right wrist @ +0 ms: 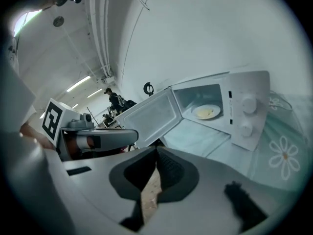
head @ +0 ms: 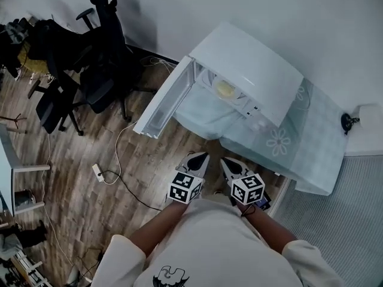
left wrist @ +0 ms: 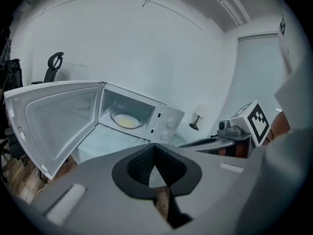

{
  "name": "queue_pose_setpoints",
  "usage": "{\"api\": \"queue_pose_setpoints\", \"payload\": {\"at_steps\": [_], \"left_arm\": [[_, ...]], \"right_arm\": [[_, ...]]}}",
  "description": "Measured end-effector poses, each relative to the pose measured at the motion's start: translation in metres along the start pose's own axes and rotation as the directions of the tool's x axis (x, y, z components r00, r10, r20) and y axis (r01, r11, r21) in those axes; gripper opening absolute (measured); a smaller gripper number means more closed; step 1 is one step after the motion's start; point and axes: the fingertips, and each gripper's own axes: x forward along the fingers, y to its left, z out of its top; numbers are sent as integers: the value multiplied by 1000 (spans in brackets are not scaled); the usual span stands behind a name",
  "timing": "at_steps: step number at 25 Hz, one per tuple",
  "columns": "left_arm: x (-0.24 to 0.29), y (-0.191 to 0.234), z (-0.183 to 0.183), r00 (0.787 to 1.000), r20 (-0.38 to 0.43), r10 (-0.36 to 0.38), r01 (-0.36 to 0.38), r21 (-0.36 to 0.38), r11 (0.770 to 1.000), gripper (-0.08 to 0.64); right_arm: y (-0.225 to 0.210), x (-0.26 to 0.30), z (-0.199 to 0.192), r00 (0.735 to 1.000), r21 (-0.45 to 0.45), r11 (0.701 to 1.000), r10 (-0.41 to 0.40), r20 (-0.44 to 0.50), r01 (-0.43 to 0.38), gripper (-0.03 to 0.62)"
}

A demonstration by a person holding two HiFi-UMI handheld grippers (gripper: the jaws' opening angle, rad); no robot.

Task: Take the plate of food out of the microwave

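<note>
A white microwave [head: 251,76] stands on a table with a flowered cloth [head: 299,142], and its door [head: 164,100] is swung wide open to the left. Inside sits a pale plate of yellowish food [head: 226,89], also in the left gripper view [left wrist: 126,120] and the right gripper view [right wrist: 206,112]. My left gripper [head: 197,162] and right gripper [head: 230,166] hang side by side in front of the table, well short of the microwave. Both are shut and hold nothing; their tips meet in the left gripper view [left wrist: 154,148] and the right gripper view [right wrist: 156,153].
Black office chairs [head: 78,70] stand at the back left on the wood floor. A white cable and power strip [head: 99,172] lie on the floor to my left. A small black lamp [head: 348,122] sits at the table's far right corner.
</note>
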Motion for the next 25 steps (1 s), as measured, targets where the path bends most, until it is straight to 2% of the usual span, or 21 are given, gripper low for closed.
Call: {"api": "queue_pose_setpoints", "payload": {"at_steps": [5, 9, 18, 22, 25], "left_arm": [[20, 54, 35, 997, -28, -74, 76, 71, 995, 3], [31, 67, 54, 994, -32, -103, 106, 80, 991, 3], [55, 78, 70, 999, -28, -47, 46, -6, 999, 5], [75, 92, 66, 997, -76, -16, 17, 22, 1000, 5], [92, 99, 71, 997, -83, -12, 16, 52, 999, 5]], "right_arm": [[-11, 41, 43, 996, 32, 997, -76, 48, 75, 14], [-19, 51, 57, 992, 68, 992, -113, 57, 109, 14], [-60, 59, 85, 984, 141, 980, -151, 90, 138, 14], [-78, 74, 94, 980, 190, 971, -167, 110, 145, 14], [-93, 88, 94, 978, 215, 965, -175, 111, 149, 14]]}}
